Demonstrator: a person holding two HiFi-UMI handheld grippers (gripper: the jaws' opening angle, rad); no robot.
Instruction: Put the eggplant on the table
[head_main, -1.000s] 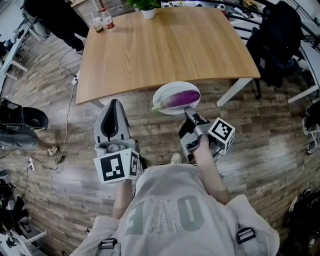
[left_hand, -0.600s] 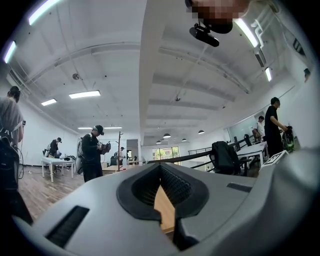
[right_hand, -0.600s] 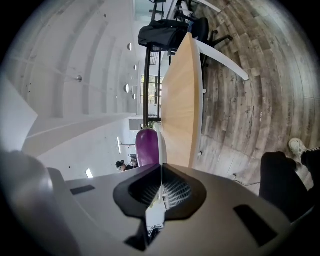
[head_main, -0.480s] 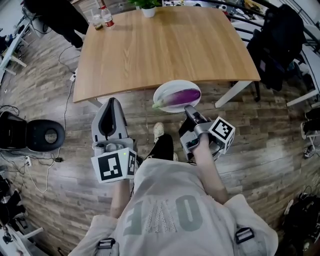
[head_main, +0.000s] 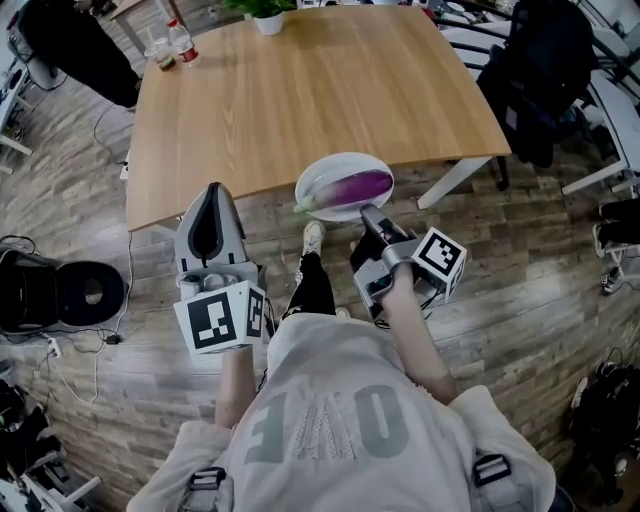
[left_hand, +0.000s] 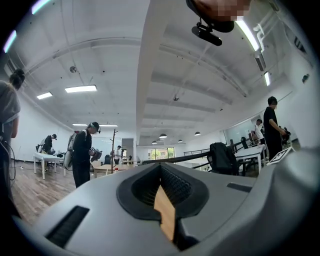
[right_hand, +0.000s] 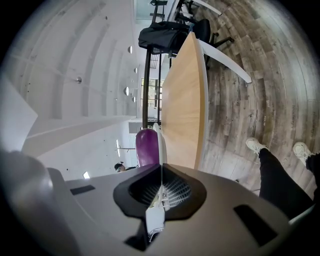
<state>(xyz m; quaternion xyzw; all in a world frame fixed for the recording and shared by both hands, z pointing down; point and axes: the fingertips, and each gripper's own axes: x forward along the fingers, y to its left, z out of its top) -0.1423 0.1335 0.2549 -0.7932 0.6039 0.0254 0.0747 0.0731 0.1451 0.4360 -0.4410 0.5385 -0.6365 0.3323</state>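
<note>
A purple eggplant (head_main: 357, 186) lies on a white plate (head_main: 322, 178) held in the air at the near edge of the wooden table (head_main: 310, 90). My right gripper (head_main: 368, 212) is shut on the plate's near rim. In the right gripper view the plate (right_hand: 159, 142) runs edge-on out of the jaws of the right gripper (right_hand: 160, 195), with the eggplant (right_hand: 146, 147) on its left side and the table (right_hand: 182, 100) beyond it. My left gripper (head_main: 212, 192) hangs left of the plate, below the table's edge, jaws together and holding nothing. The left gripper (left_hand: 165, 205) faces out across the room.
Bottles (head_main: 180, 42) and a potted plant (head_main: 267, 20) stand at the table's far edge. A chair with a black jacket (head_main: 545, 70) is at the right. A black round object (head_main: 90, 290) and cables lie on the floor at left. People stand in the room (left_hand: 82, 152).
Both grippers have moved toward the table, the plate and eggplant going with the right one. The plate's far rim now reaches the table's near edge. A leg has stepped forward.
</note>
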